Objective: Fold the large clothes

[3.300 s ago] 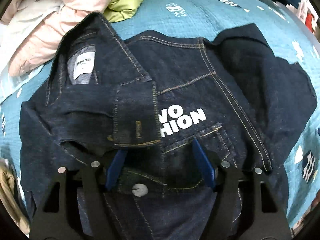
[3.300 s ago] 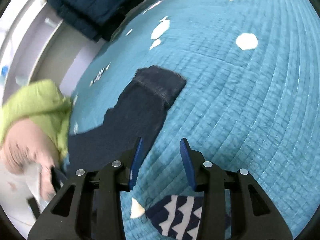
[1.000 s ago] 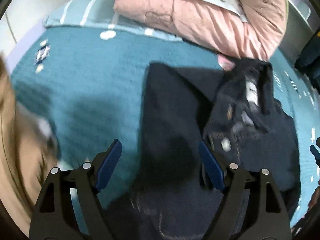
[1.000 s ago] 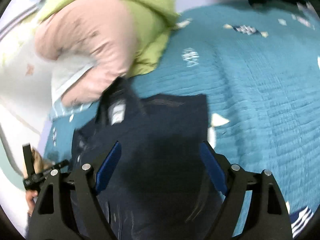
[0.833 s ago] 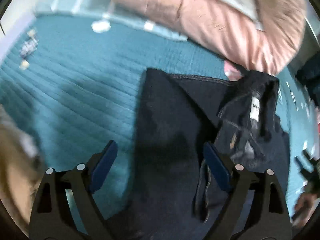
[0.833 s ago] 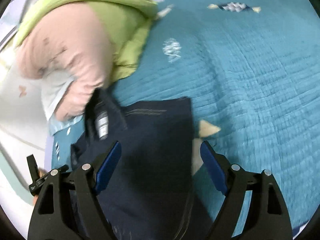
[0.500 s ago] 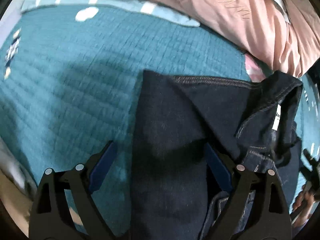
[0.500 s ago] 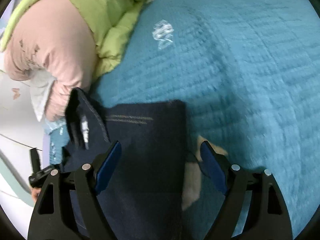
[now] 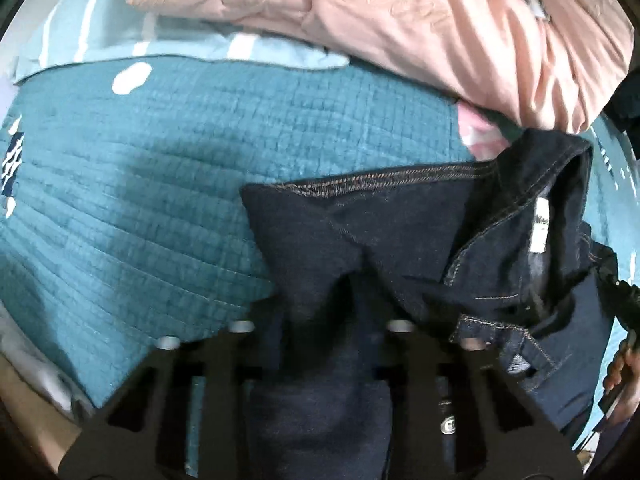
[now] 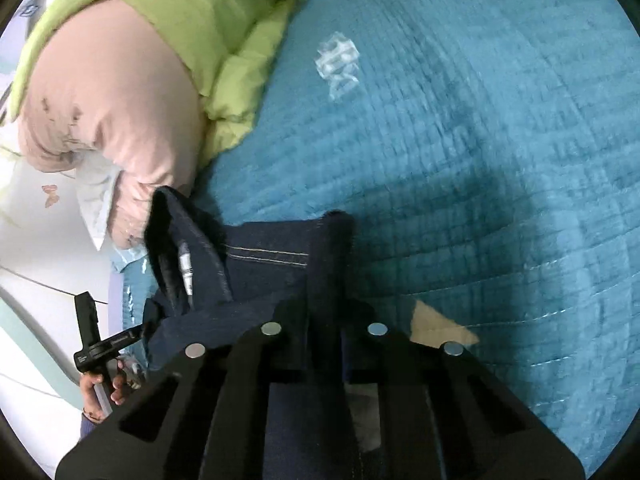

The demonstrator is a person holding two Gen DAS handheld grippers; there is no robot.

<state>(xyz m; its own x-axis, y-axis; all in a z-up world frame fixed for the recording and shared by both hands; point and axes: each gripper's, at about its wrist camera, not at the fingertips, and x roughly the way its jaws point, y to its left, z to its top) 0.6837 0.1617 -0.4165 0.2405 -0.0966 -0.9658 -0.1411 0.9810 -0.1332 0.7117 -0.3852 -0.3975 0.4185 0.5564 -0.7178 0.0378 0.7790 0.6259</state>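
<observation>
A dark denim jacket [image 9: 400,232] lies on the teal quilted bed; its collar with a white label [image 9: 541,232] is at the right. My left gripper [image 9: 320,320] is shut on the jacket's left shoulder edge, the cloth bunched between the jaws. In the right wrist view the same jacket [image 10: 272,264] shows with its stitched shoulder seam. My right gripper [image 10: 324,312] is shut on the jacket's right shoulder edge. The fingertips of both grippers are hidden in the cloth.
A pink duvet [image 9: 420,20] lies piled behind the jacket, with a lime-green quilt [image 10: 208,20] beside it. The teal bedspread [image 10: 480,160] stretches to the right. The other hand and its gripper handle [image 10: 92,340] show at the lower left.
Both grippers came down on the jacket's shoulder corners and closed on the cloth; half a second ago both were open above it.
</observation>
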